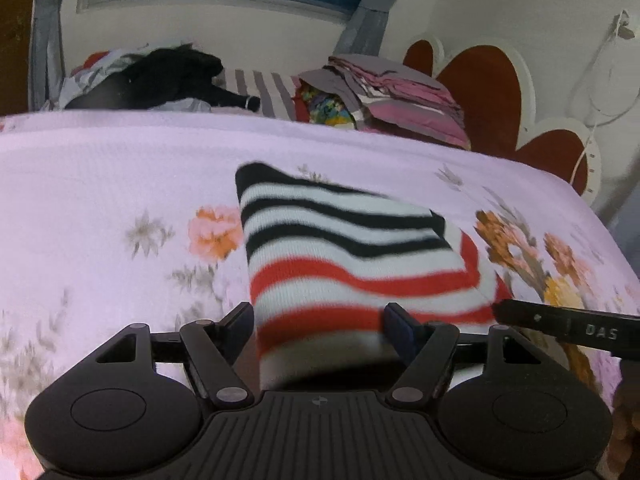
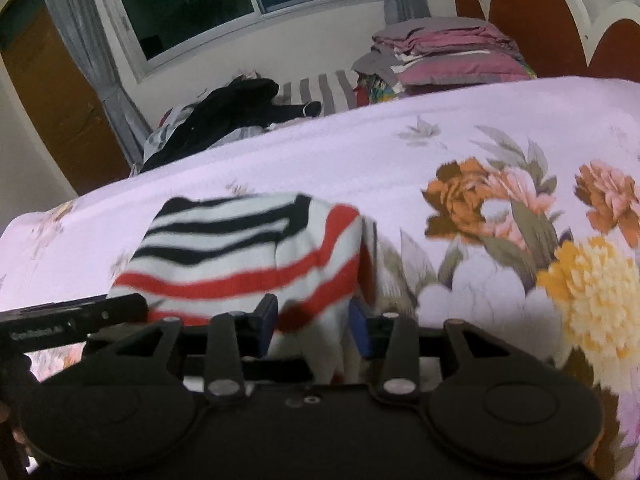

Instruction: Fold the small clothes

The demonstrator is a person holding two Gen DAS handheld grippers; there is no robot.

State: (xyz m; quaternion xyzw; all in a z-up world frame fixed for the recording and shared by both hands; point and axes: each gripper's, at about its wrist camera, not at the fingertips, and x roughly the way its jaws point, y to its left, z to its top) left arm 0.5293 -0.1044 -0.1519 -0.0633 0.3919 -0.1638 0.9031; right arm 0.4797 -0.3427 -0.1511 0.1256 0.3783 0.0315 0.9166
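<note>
A small striped garment (image 1: 344, 256), white with black stripes at the far end and red stripes at the near end, lies folded on the pink floral bedspread (image 1: 120, 184). My left gripper (image 1: 320, 324) is open, its jaws standing wide on either side of the garment's near edge. My right gripper (image 2: 312, 320) is open too, with the garment's near right corner (image 2: 248, 248) between its jaws. The right gripper's finger shows at the garment's right edge in the left wrist view (image 1: 560, 322). The left gripper's finger shows at the left in the right wrist view (image 2: 72, 320).
A stack of folded pink and grey linens (image 1: 400, 92) sits at the back of the bed by the red headboard (image 1: 480, 88). A heap of black and other clothes (image 1: 160, 76) lies at the back left under the window (image 2: 224, 4).
</note>
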